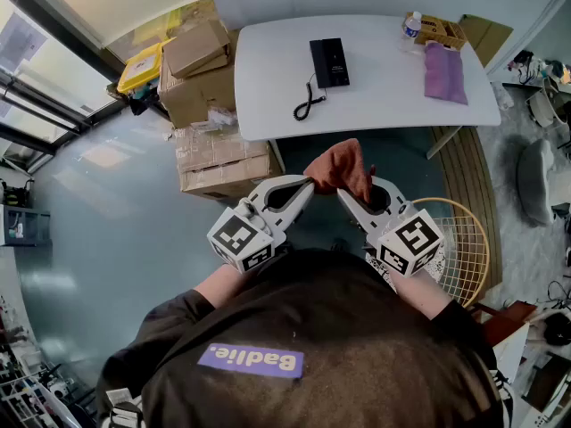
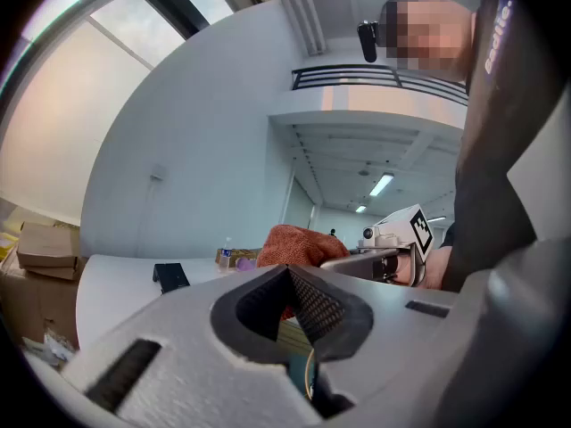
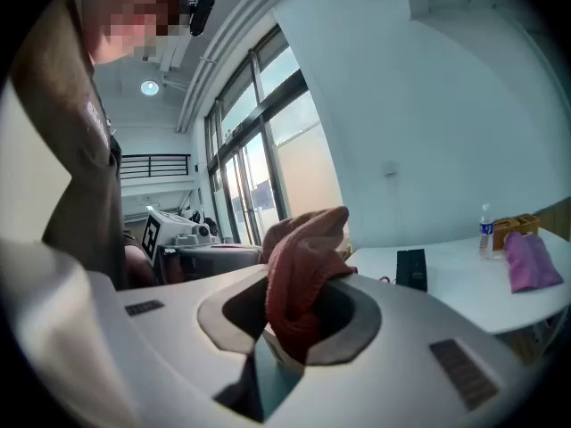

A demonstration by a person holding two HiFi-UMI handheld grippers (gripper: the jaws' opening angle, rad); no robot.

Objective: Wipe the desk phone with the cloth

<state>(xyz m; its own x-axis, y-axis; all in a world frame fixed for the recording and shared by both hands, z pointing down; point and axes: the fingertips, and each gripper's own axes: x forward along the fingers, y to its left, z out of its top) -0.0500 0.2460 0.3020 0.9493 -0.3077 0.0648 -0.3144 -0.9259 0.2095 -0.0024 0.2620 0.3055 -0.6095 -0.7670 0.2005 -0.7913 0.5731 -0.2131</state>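
Right gripper (image 1: pixel 353 193): you are pinching the bunched cloth (image 1: pixel 339 168).
Left gripper (image 1: pixel 308 184): pressing shut on nothing.
Desk phone (image 1: pixel 329 62): lying far ahead; lead with cloth.

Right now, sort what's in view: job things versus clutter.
Job: phone; red cloth, clamped in the right gripper.
Lying about: bottle; purple cloth; cardboard boxes.
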